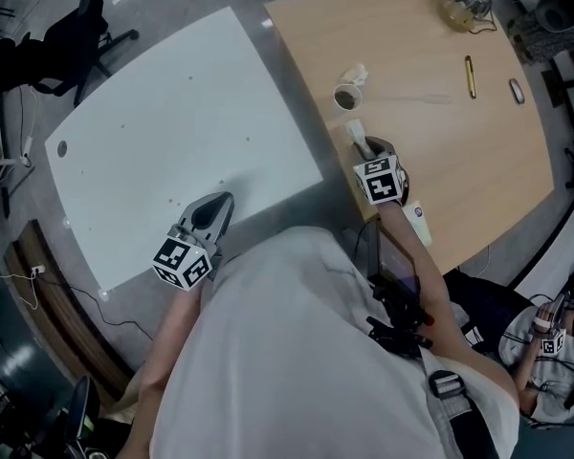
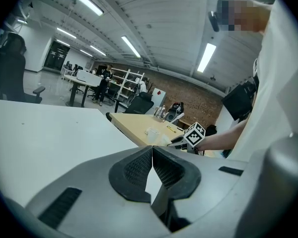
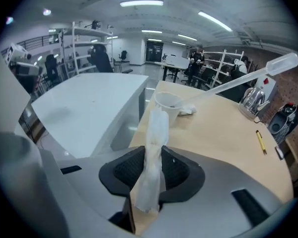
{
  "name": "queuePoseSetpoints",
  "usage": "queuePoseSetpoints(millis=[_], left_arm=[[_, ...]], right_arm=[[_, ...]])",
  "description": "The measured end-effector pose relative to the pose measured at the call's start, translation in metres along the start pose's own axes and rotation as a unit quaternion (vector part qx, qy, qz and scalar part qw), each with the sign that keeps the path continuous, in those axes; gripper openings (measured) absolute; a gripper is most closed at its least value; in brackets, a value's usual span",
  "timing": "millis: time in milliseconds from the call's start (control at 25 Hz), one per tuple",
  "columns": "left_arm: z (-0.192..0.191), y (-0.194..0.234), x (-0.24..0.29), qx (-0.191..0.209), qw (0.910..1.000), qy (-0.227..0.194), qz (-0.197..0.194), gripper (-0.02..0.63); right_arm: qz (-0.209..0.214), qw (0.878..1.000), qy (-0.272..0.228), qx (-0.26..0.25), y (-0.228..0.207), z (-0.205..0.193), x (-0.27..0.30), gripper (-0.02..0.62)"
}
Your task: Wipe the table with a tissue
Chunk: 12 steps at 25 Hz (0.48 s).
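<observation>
Open office: white table [image 1: 172,142] left, wooden table [image 1: 478,161] right. Left gripper [image 1: 210,213] over near white edge, jaws together, nothing between. Right gripper [image 3: 153,170] clamped on tissue [image 3: 154,148] over near wooden edge. Strip runs along jaws, free end toward paper cup [image 1: 347,95] farther on. Tissue-to-table contact not discernible; no spill legible.

Left tongs [image 2: 152,150] pressed together, seemingly empty, facing across the white table [image 2: 49,133].
</observation>
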<state>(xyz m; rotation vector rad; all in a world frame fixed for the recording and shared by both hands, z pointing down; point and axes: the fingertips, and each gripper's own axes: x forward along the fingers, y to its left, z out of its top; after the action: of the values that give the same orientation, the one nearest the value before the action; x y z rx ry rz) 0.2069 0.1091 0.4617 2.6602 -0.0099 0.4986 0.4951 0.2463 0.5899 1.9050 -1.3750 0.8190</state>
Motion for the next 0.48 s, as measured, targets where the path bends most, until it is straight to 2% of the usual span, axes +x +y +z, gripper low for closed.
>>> queuePoseSetpoints(millis=[200, 480], left_arm=[[0.003, 0.001, -0.003, -0.003, 0.9999, -0.006, 0.011, 0.006], [-0.004, 0.008, -0.025, -0.013, 0.9986, -0.018, 0.048, 0.006]], right_arm=[[0.105, 0.991, -0.051, 0.059, 0.042, 0.029, -0.008, 0.104], [0.217, 0.969, -0.083, 0.081, 0.099, 0.068, -0.004, 0.103]])
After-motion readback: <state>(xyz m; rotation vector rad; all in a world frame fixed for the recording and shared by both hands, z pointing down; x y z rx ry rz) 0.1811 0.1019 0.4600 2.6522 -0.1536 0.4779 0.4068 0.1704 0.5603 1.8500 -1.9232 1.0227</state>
